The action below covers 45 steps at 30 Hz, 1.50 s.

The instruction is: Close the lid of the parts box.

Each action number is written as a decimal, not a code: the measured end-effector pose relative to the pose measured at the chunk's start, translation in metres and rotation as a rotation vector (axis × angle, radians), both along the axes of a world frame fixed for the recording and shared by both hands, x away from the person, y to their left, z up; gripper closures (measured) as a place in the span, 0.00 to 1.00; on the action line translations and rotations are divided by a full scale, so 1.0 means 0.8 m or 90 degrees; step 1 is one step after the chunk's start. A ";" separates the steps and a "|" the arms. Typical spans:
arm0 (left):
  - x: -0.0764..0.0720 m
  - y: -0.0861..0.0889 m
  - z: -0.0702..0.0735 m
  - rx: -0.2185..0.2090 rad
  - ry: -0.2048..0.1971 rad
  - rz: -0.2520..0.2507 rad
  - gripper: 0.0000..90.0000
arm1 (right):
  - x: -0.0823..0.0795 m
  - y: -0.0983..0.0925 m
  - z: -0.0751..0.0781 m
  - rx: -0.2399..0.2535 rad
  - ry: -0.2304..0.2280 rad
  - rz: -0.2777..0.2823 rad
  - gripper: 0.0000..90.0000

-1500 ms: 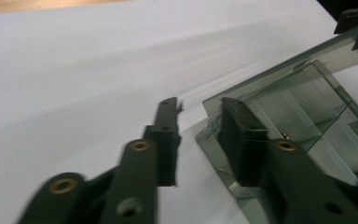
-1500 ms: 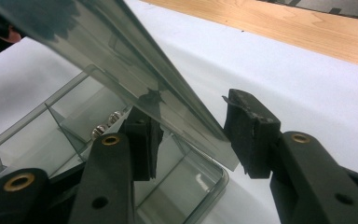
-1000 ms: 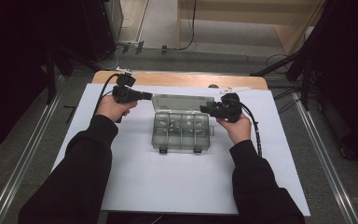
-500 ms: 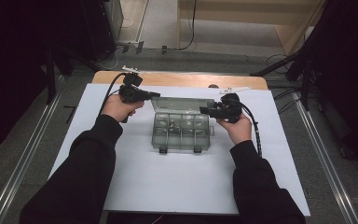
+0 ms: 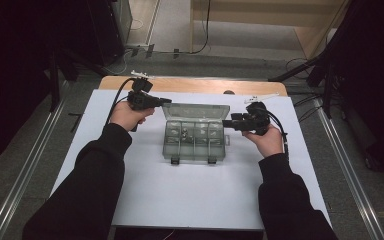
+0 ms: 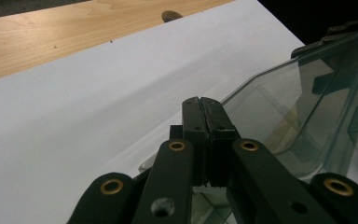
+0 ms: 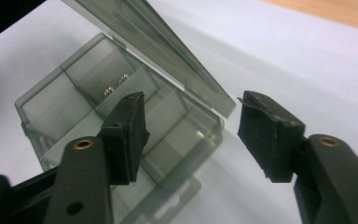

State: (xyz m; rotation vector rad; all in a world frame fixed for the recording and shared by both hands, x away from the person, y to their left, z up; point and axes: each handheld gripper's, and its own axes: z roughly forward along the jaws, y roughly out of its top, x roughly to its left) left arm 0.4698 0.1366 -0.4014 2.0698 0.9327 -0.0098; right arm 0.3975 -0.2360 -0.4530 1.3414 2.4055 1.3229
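Compartment box (image 5: 195, 138) with lid (image 5: 196, 111) raised, left claw (image 6: 200, 103) closed beside it, right claw (image 7: 191, 122) open.

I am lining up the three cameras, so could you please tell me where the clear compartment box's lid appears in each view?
High view: the lid stands raised at the far edge of the compartment box, centre of the white sheet.
Left gripper view: the lid fills the right side, beside the shut left gripper.
Right gripper view: the lid slants from the top centre, above the compartments.
Shared landmark: the white sheet under the box.
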 end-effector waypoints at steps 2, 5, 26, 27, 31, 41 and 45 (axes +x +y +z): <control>0.000 0.000 0.000 -0.003 0.000 0.001 0.99 | 0.000 -0.007 0.000 0.009 0.011 0.001 0.54; -0.001 -0.001 0.000 -0.003 -0.003 0.000 0.99 | 0.001 -0.015 0.000 0.013 0.025 -0.001 0.64; -0.010 -0.001 -0.001 0.004 -0.001 -0.006 0.99 | 0.024 0.004 0.030 0.033 0.043 -0.051 1.00; -0.010 -0.001 0.000 0.002 -0.002 -0.007 0.99 | 0.023 0.003 0.032 0.041 0.041 -0.050 1.00; -0.015 -0.001 0.001 -0.004 -0.005 -0.010 0.99 | 0.020 0.002 0.040 0.051 0.035 -0.042 1.00; -0.030 0.000 0.002 0.001 -0.006 -0.015 0.99 | 0.008 0.010 0.057 0.051 0.026 -0.018 1.00; -0.037 0.001 0.002 0.003 -0.010 -0.016 0.99 | 0.002 0.012 0.057 0.045 0.031 -0.010 1.00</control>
